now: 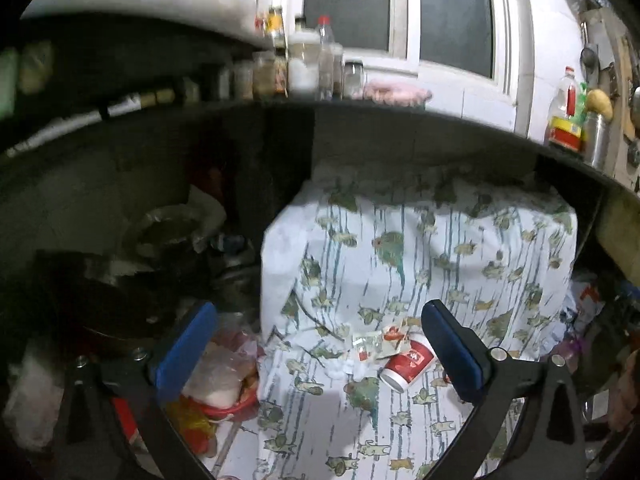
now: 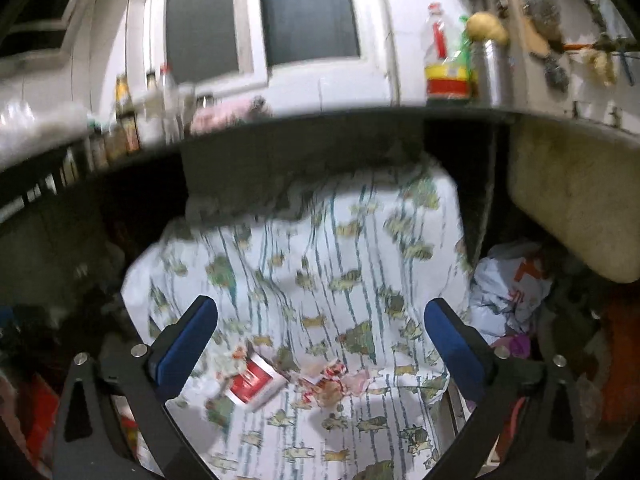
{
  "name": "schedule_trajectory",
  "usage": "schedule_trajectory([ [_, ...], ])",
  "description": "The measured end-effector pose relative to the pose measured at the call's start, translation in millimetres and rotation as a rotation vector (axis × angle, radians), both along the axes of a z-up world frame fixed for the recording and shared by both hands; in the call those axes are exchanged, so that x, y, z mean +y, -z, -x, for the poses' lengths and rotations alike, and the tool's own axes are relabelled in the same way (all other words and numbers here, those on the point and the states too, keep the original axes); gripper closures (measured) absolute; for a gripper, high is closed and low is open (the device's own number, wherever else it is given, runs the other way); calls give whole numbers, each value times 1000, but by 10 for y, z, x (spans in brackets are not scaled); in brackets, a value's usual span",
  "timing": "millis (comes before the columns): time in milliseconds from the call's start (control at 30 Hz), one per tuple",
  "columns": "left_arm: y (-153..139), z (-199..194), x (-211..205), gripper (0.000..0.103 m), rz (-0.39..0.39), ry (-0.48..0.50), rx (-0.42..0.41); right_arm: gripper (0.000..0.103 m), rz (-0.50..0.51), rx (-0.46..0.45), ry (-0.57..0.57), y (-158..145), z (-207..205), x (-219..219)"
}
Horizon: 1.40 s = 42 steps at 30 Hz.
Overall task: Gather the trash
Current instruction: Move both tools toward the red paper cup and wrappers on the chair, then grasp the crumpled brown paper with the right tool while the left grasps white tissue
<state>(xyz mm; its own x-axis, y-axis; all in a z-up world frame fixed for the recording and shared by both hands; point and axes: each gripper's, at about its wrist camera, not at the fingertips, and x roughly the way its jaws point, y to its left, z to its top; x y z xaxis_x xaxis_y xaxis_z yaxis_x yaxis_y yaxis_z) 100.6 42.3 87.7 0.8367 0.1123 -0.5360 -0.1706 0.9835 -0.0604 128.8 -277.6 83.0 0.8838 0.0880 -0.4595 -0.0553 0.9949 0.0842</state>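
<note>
Left gripper (image 1: 320, 350), right gripper (image 2: 321, 350), black arms, blue pads, silver screws

Dark window (image 1: 396, 4) above cluttered counter (image 1: 360, 106); fish-print cloth (image 1: 420, 248) draped below.

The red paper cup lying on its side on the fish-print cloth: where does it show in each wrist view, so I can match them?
Left wrist view: the red paper cup lies low and right of centre, beside the right finger, wrappers just above it.
Right wrist view: the cup lies low and left of centre, near the left finger.
Shared landmark: the oil bottle with the red and yellow label on the counter, upper right in both.
</note>
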Motion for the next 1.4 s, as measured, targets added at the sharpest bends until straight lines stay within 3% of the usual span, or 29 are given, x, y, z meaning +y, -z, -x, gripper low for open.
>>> schedule_trajectory([
  [200, 678, -677, -11, 0, -4, 67, 140, 0, 164, 175, -89, 832, -631, 143],
  [333, 1092, -1008, -90, 0, -16, 108, 239, 0, 210, 301, -112, 1327, -913, 219],
  [400, 1362, -1100, -72, 0, 99, 107, 318, 0, 197, 384, -96, 1560, -990, 227],
  [467, 1624, -1191, -115, 0, 145, 131, 394, 0, 164, 475, -115, 1755, -1048, 263],
  [533, 1746, -1277, -201, 1, 89, 153, 429, 0, 150, 488, -153, 1878, -1115, 308],
  [600, 1865, -1383, -274, 1, 24, 172, 449, 0, 170, 491, -125, 1992, -1193, 338],
  [667, 1979, -1480, -283, 1, 6, 187, 465, 1, 193, 536, -93, 2032, -1267, 373],
  [733, 2093, -1555, -288, 3, -27, 225, 503, 1, 136, 475, -112, 2044, -1259, 340],
  [833, 2161, -1616, -231, 6, -72, 224, 489, 2, 197, 427, -192, 2163, -1381, 414],
  [933, 2297, -1809, -194, 6, -54, 263, 516, 2, 233, 439, -234, 2286, -1562, 488],
  [1100, 2527, -2071, -199, 9, -51, 249, 600, 2, 326, 479, -215, 2479, -1654, 490],
  [1300, 2510, -2046, -223, 9, 39, 261, 638, 2, 246, 542, -188, 2447, -1573, 374],
  [1400, 2563, -2036, -212, 10, -5, 246, 649, 2, 257, 578, -199, 2476, -1594, 415],
])
